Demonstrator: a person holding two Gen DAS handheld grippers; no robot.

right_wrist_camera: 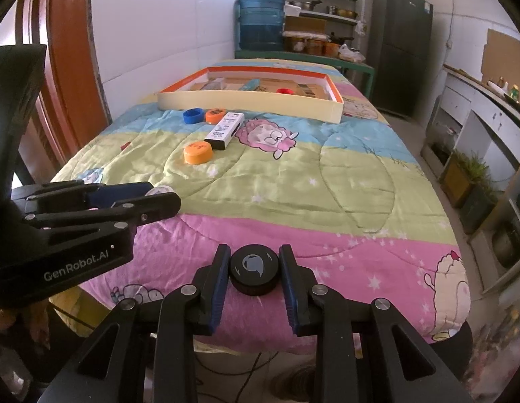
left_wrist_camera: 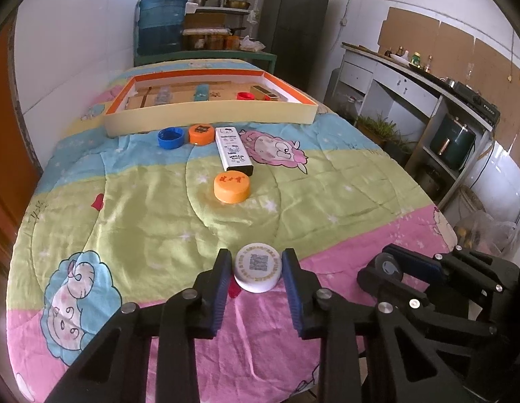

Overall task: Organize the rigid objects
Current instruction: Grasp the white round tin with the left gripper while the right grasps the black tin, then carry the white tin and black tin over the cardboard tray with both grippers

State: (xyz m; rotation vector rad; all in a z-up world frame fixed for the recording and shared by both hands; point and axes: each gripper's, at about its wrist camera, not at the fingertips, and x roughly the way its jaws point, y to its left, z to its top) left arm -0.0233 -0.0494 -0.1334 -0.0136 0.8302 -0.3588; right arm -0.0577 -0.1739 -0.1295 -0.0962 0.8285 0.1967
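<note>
My left gripper [left_wrist_camera: 256,258] is shut on a white round cap [left_wrist_camera: 257,267] that rests on the pink band of the quilt near the table's front edge. My right gripper [right_wrist_camera: 254,252] is shut on a black round cap [right_wrist_camera: 255,270], just to the right of the left one. Further back lie an orange cap [left_wrist_camera: 232,188], a white Hello Kitty box [left_wrist_camera: 233,149], a blue cap [left_wrist_camera: 171,137] and a second orange cap [left_wrist_camera: 201,133]. Behind them stands a shallow cream and orange tray [left_wrist_camera: 209,114] holding a red cap [left_wrist_camera: 244,95] and other small items.
A cartoon quilt [left_wrist_camera: 142,208] covers the whole table. A blue water jug [left_wrist_camera: 161,23] and shelves stand behind the table, with a dark fridge [left_wrist_camera: 293,27] beside them. A counter [left_wrist_camera: 411,80] with appliances runs along the right; a wooden door frame [right_wrist_camera: 68,84] is at the left.
</note>
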